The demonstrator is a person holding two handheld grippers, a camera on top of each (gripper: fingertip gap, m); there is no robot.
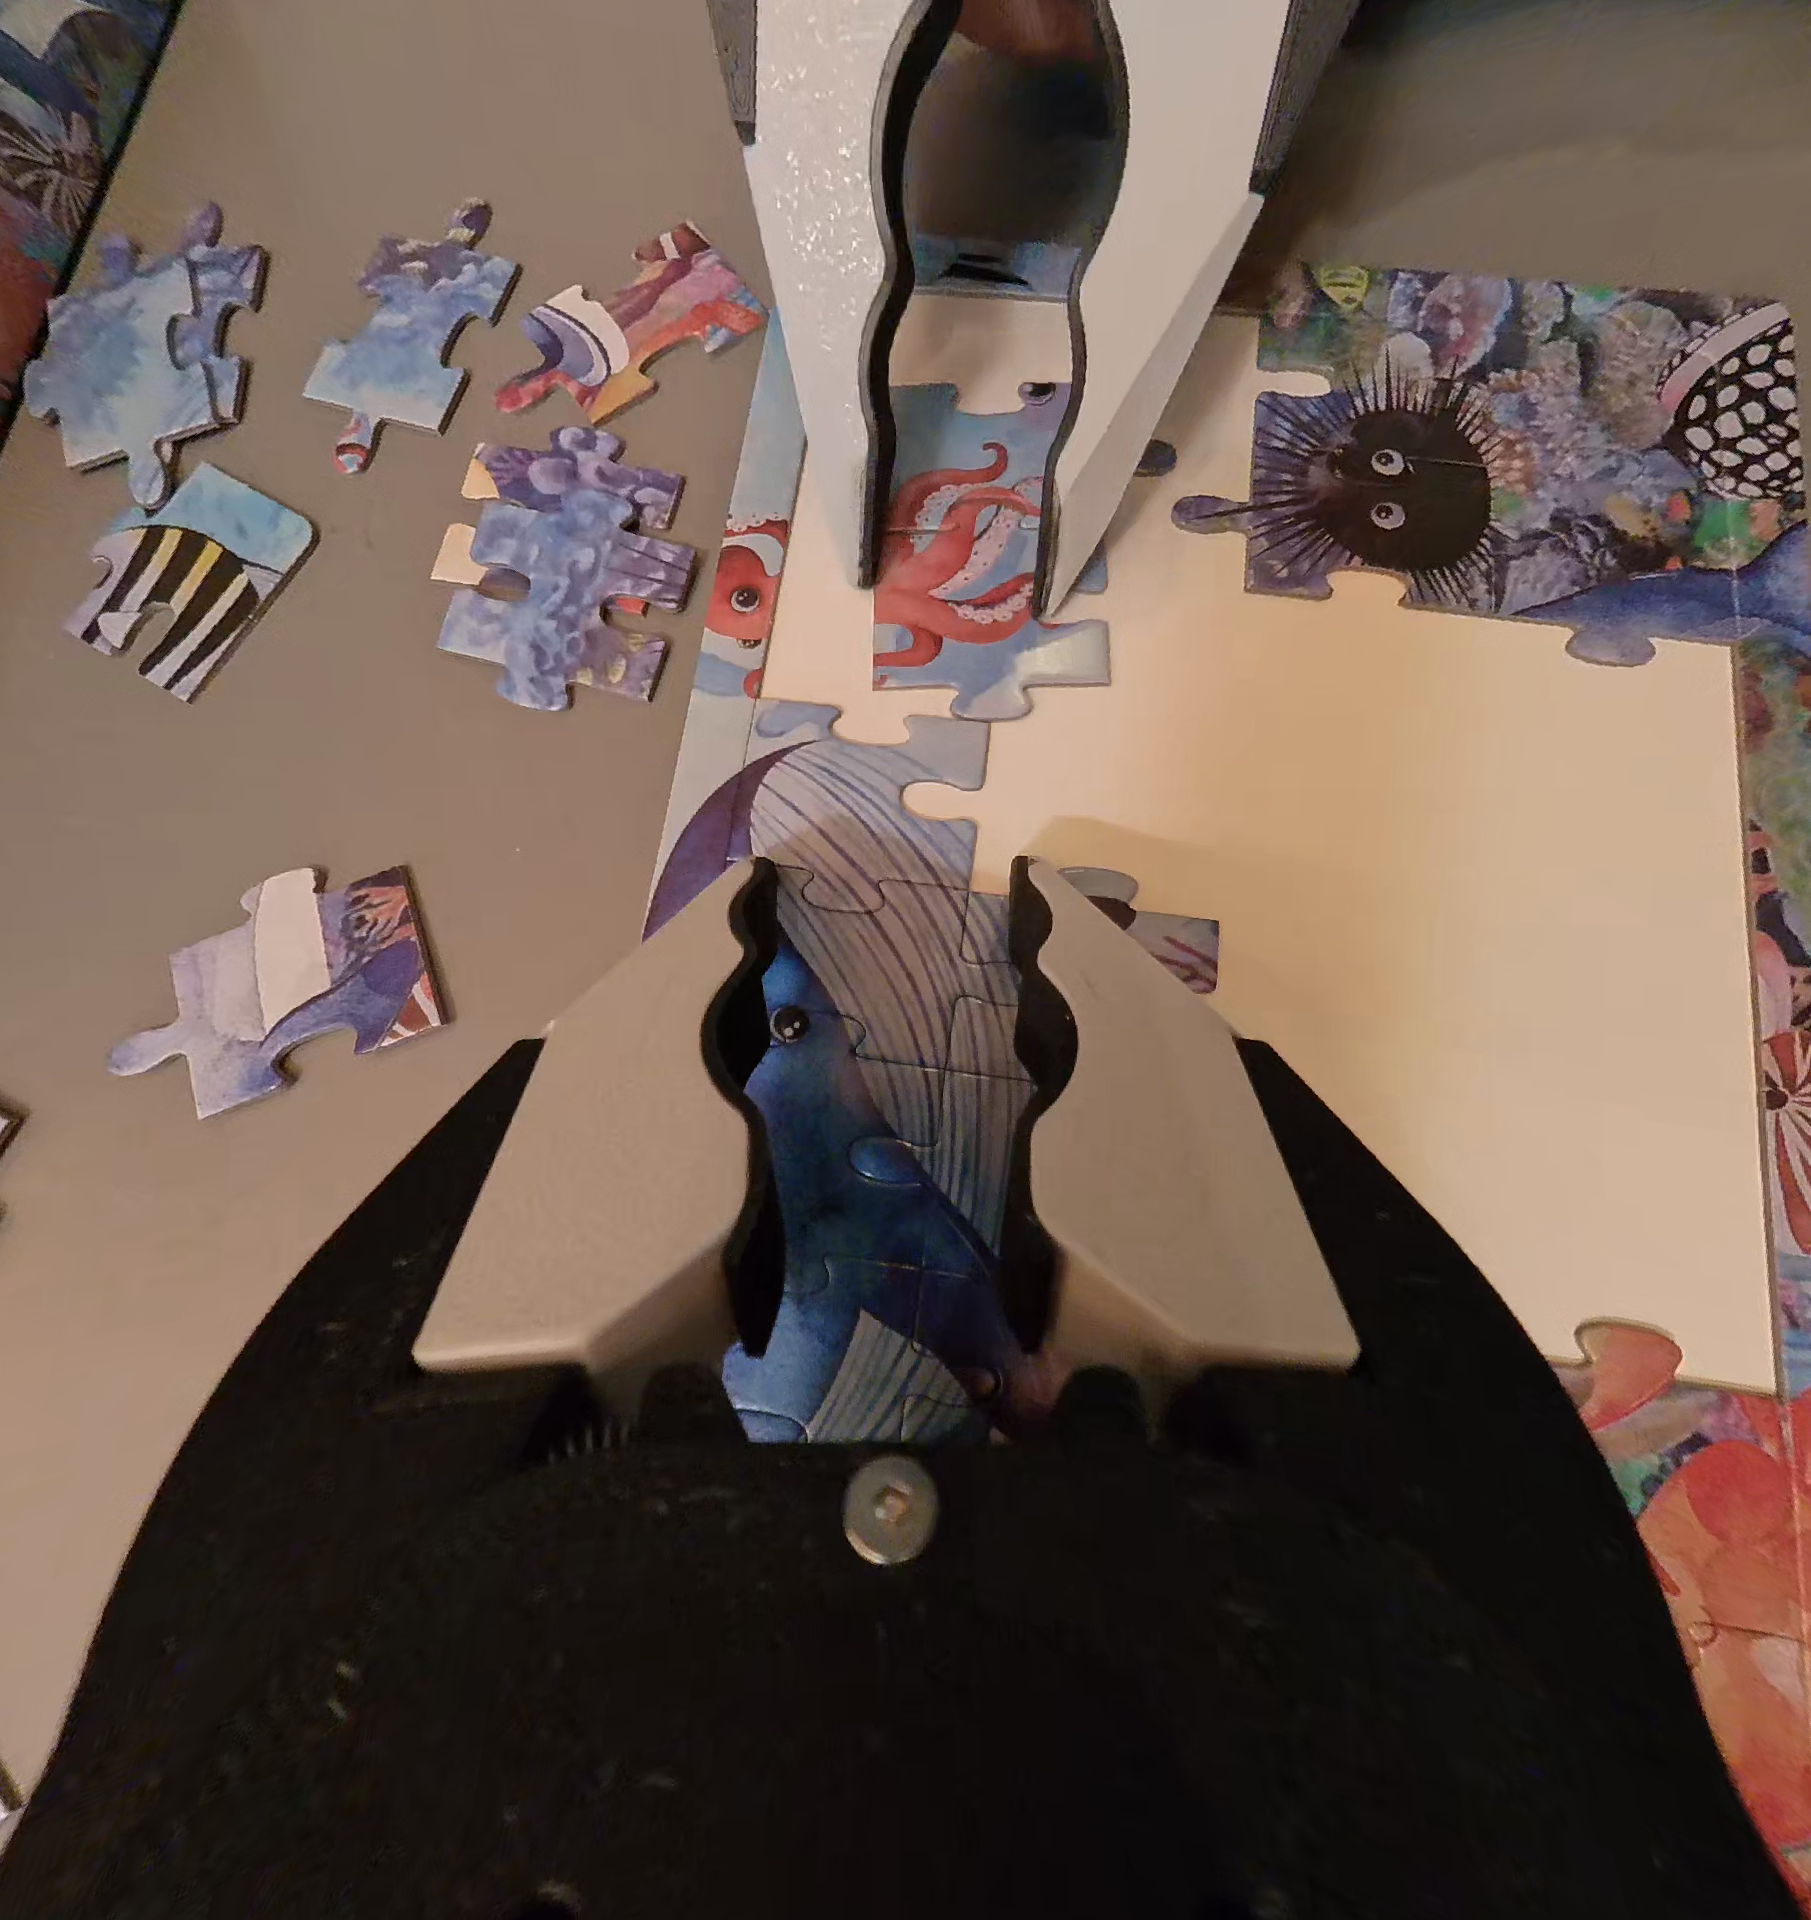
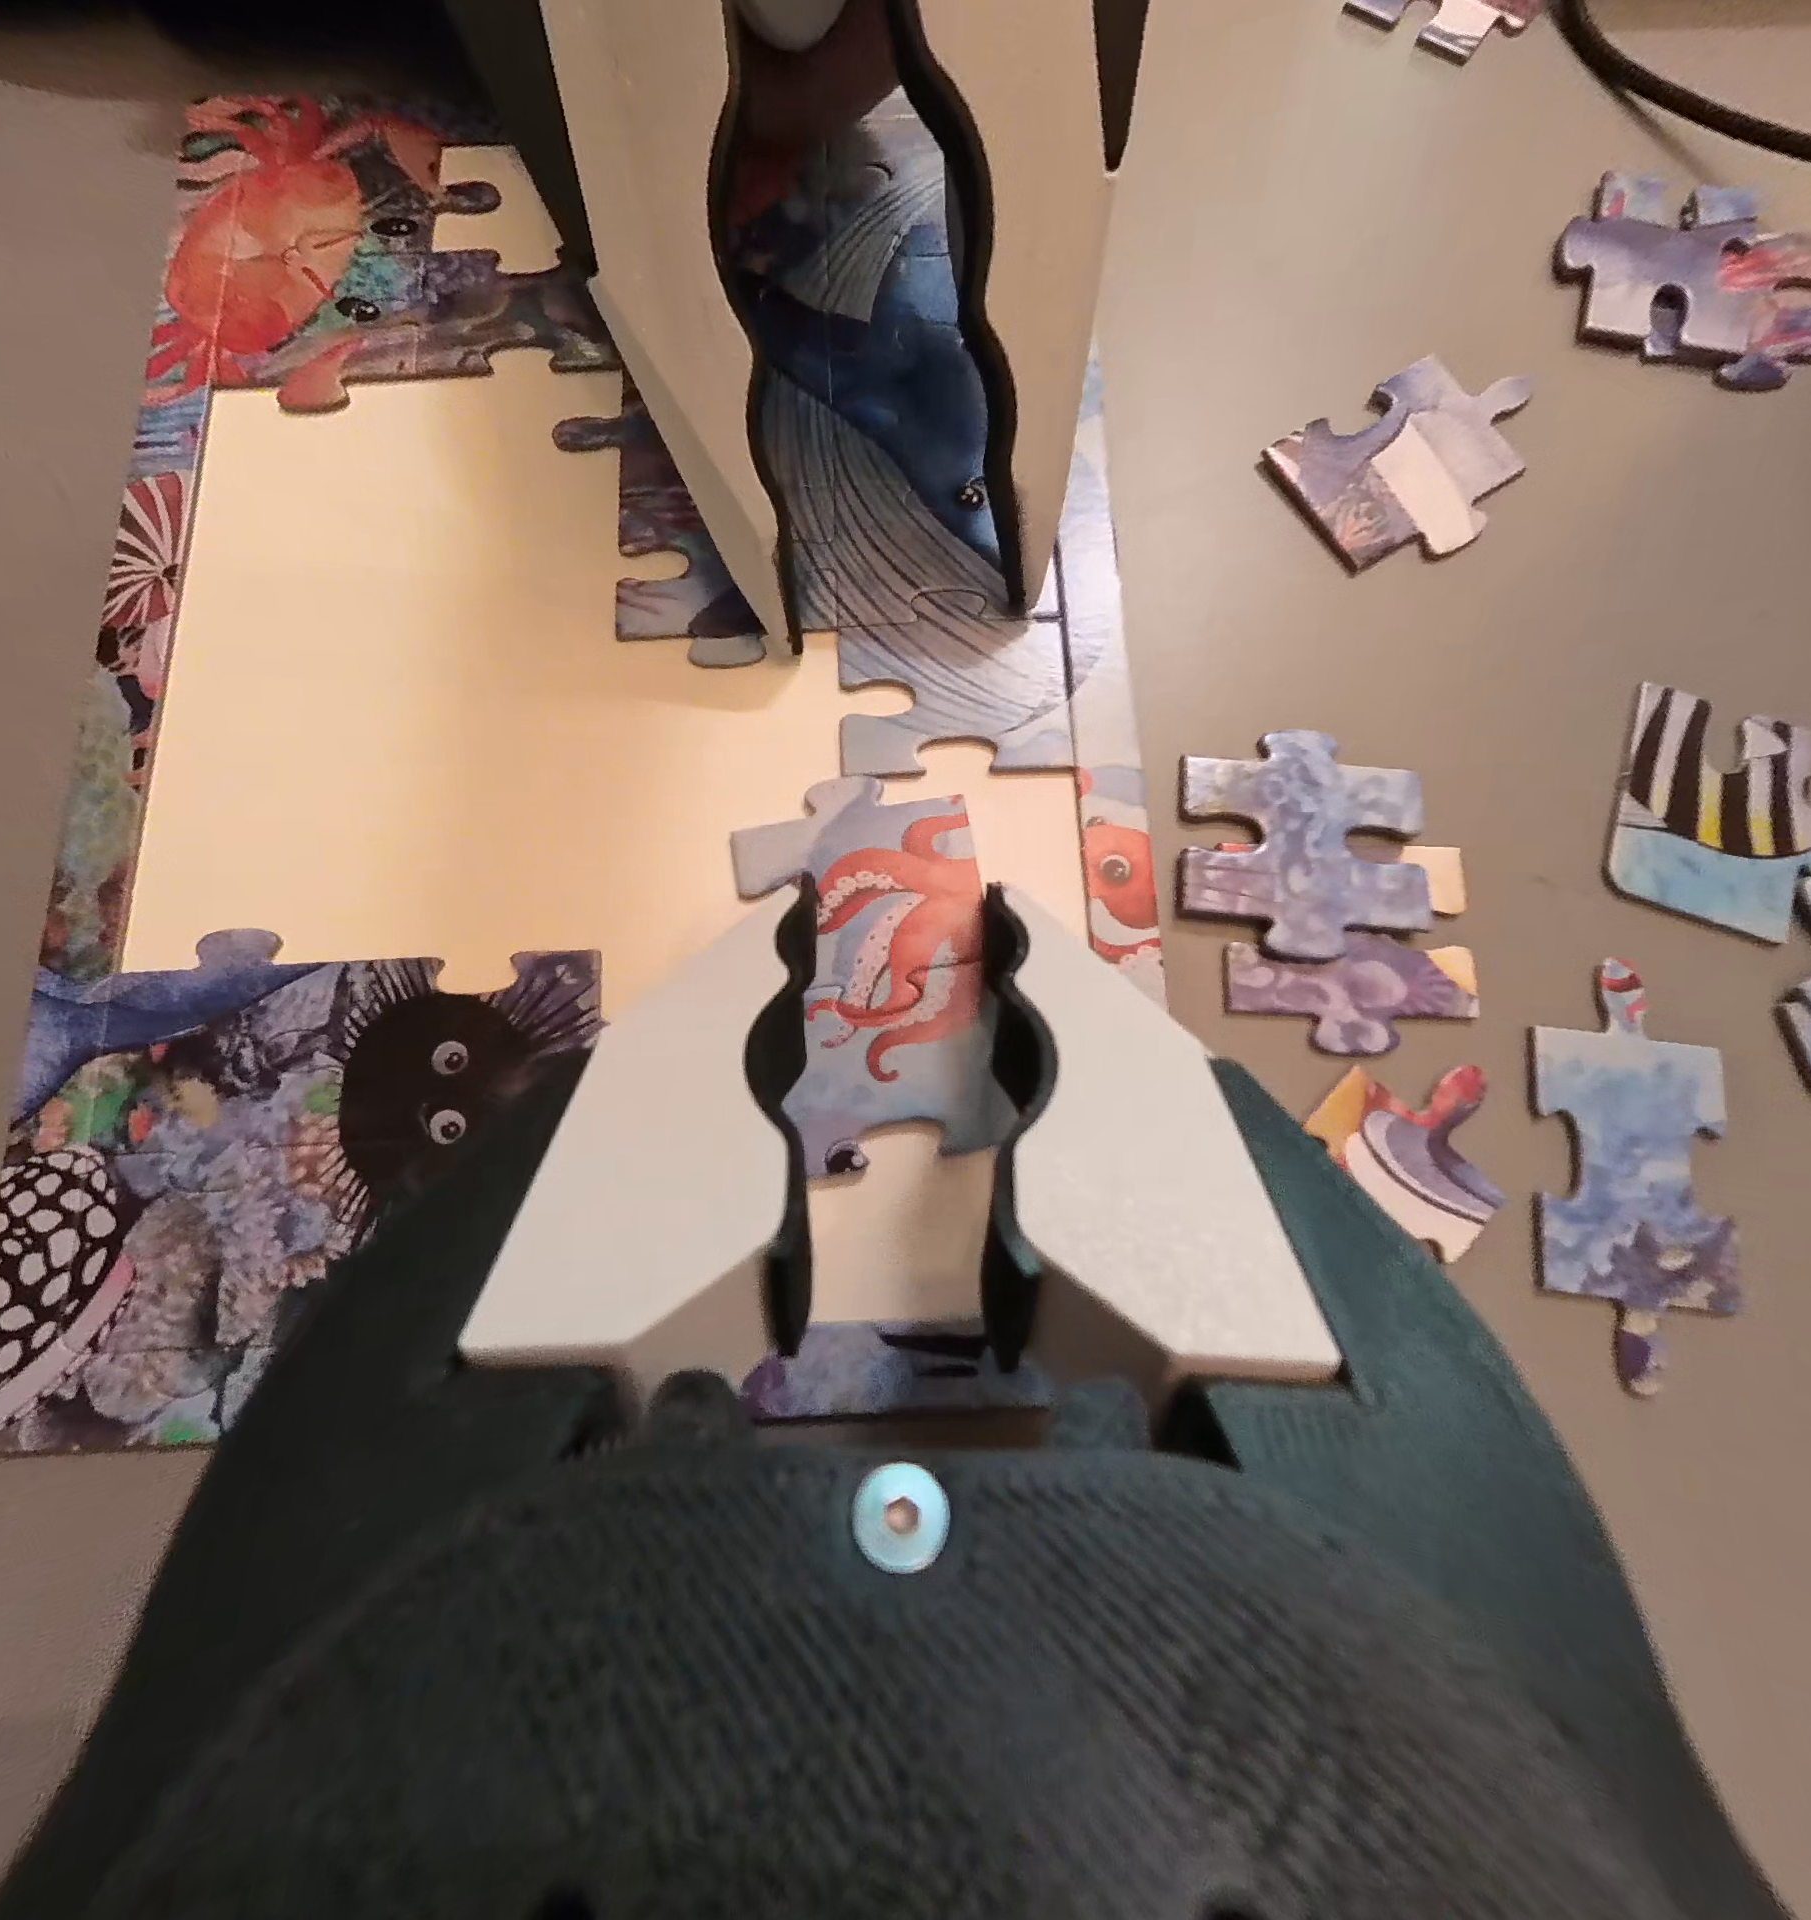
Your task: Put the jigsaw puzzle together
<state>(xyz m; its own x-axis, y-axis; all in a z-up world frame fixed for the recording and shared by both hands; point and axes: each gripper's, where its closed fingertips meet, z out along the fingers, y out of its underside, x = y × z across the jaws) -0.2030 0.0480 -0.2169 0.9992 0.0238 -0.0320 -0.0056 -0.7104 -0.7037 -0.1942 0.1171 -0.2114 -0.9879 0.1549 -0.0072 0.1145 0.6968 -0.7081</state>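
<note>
Puzzle tray [image 1: 1400, 935] was maybe half filled (loose pieces [image 1: 558, 561] at 10 o'clock), both grippers released, octopus piece [image 2: 901, 935] unseated.

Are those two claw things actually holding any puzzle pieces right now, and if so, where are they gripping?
Neither grips anything. The right gripper stands open over the octopus piece; the left gripper stands open over the whale section. Whether fingertips touch, I cannot tell.

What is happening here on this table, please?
A person is assembling a sea-themed jigsaw in its tray with two handheld grippers. The right gripper, jaws open, stands over the octopus piece, which lies near the tray's edge and is not yet joined. The left gripper, also open, rests over the finished whale section. Several loose pieces wait on the grey table.
</note>
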